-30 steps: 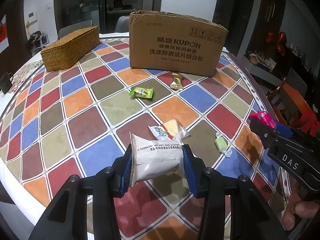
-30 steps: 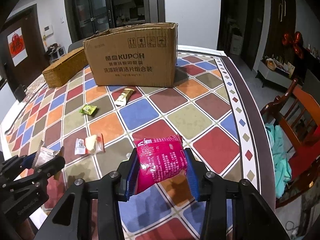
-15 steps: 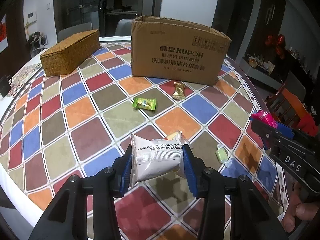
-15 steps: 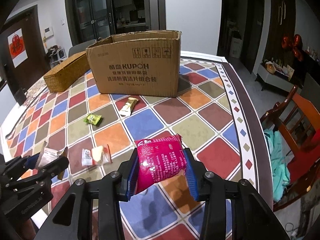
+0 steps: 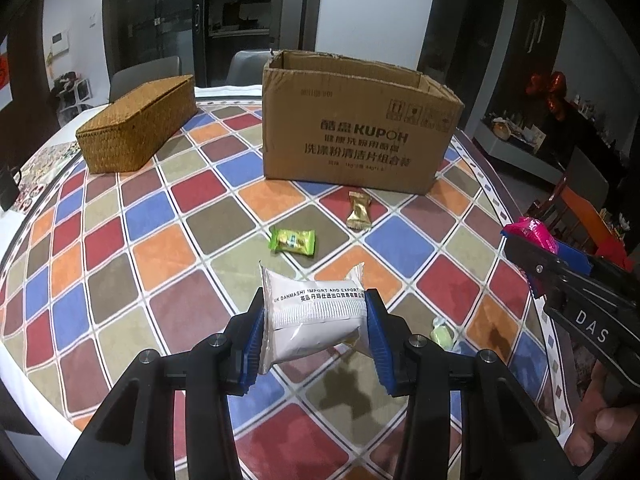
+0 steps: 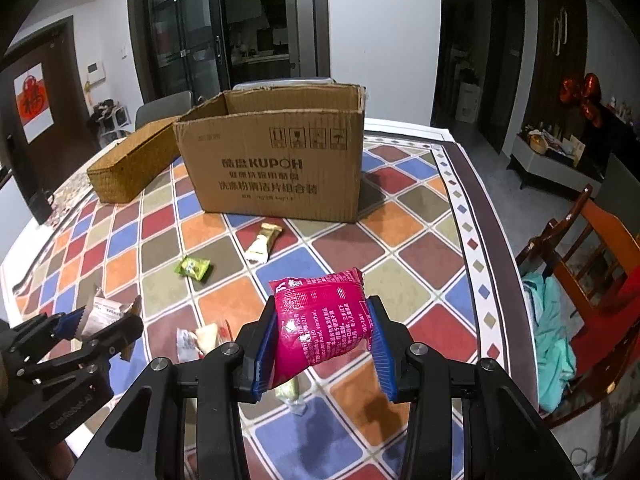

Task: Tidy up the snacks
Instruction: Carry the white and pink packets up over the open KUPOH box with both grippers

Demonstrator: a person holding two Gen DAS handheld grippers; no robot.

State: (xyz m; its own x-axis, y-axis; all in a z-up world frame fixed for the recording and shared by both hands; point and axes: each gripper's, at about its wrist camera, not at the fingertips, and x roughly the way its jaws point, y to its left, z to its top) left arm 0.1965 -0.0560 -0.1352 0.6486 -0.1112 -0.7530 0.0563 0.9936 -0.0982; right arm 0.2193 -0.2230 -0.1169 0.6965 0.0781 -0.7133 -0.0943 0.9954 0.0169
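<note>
**Two packets carried above the tabletop toward the carton**

The left tool [image 5: 315, 334] was closed partway on a white snack packet [image 5: 314, 316], its blue pads pressing both ends; the right tool [image 6: 323, 338] likewise clamped a pink snack packet [image 6: 322, 322]; both packets hung clear of the chequered tabletop [image 5: 168, 248], presumably lifted for dropping into the open cardboard box [image 5: 352, 132] beyond. A green candy [image 5: 293, 241] and a gold wrapper [image 5: 359, 211] lay loose before the box; a woven basket [image 5: 138, 122] stood to its left. The left view alone showed a pale green sweet [image 5: 442, 334] near the right tool; the right view alone revealed the box's empty-looking upper interior and a clear-wrapped snack [image 6: 202, 338].
</note>
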